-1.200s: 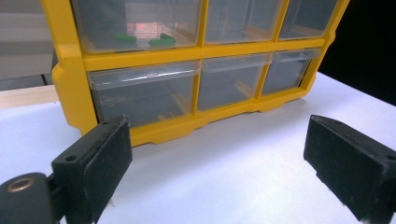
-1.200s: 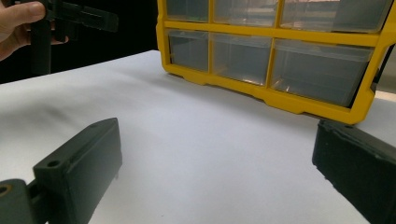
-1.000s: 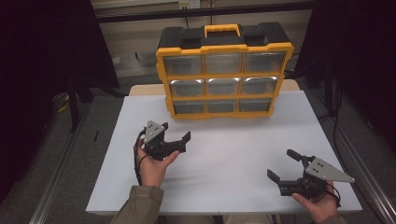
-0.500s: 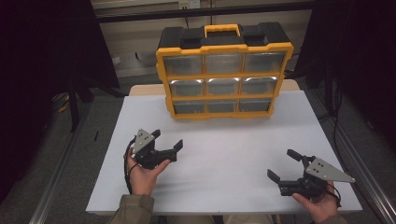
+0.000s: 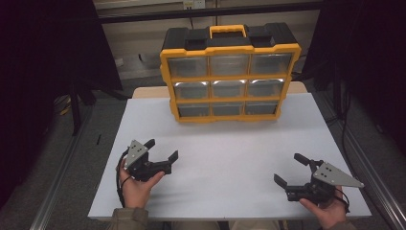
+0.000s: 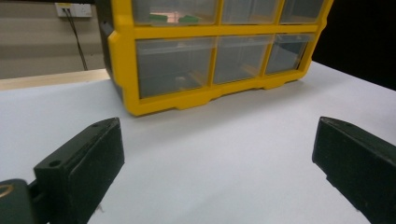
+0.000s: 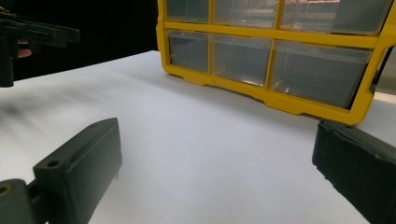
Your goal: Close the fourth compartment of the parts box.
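Pulling our left gripper back toward seven o'clock on the counter, we are widening the gap to the yellow organizer at twelve. Both it and our right gripper are keeping their fingers spread, empty; no drawer approach is beginning.

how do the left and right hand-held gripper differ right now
The left hand-held gripper is held farther up the table, nearer the organizer; the right hand-held gripper sits close to the table's near edge. The left one's grey plate tilts steeply, while the right one's lies nearly flat. Both have their jaws wide apart with nothing between them, and both point towards the organizer.
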Demonstrator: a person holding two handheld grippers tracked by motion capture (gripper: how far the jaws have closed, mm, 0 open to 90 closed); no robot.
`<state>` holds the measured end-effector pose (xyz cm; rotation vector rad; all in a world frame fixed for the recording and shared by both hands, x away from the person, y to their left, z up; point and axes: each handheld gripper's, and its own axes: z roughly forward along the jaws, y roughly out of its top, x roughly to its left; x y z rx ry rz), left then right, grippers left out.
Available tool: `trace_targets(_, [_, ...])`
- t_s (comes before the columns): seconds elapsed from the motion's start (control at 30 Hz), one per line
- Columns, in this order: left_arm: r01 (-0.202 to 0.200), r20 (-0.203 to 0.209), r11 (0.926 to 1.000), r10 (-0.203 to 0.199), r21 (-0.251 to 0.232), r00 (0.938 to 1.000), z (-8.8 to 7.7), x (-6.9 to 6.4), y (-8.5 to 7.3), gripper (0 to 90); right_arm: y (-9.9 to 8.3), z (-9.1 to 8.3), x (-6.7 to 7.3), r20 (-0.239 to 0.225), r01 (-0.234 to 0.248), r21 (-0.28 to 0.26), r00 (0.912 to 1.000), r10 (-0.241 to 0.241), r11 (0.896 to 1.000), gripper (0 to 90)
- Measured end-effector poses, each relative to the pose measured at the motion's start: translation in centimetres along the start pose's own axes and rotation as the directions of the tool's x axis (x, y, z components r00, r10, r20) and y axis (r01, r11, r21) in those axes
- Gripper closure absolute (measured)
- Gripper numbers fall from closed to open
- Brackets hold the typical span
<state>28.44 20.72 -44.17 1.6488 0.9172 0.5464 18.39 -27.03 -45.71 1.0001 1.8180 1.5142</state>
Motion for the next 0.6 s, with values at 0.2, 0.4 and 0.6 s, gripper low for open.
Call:
trace_targets(0.2, [0.014, -0.007, 0.9999, -0.014, -0.006, 0.9999, -1.3, 0.7, -0.6, 1.3, 0.0, 0.0, 0.0, -0.001, -0.002, -0.003, 1.0000, 0.002, 1.000, 1.5])
trace_targets(0.4, [-0.012, -0.027, 0.9999, 0.012, 0.005, 0.9996, -2.4, 1.0, -1.0, 0.8, 0.0, 0.1, 0.0, -0.003, 0.009, -0.001, 1.0000, -0.009, 1.000, 1.5])
trace_targets(0.6, [0.004, -0.026, 1.0000, -0.004, -0.003, 0.9997, -3.0, 1.2, -1.3, 0.3, 0.0, 0.1, 0.0, -0.005, 0.012, -0.002, 0.9999, -0.012, 1.000, 1.5])
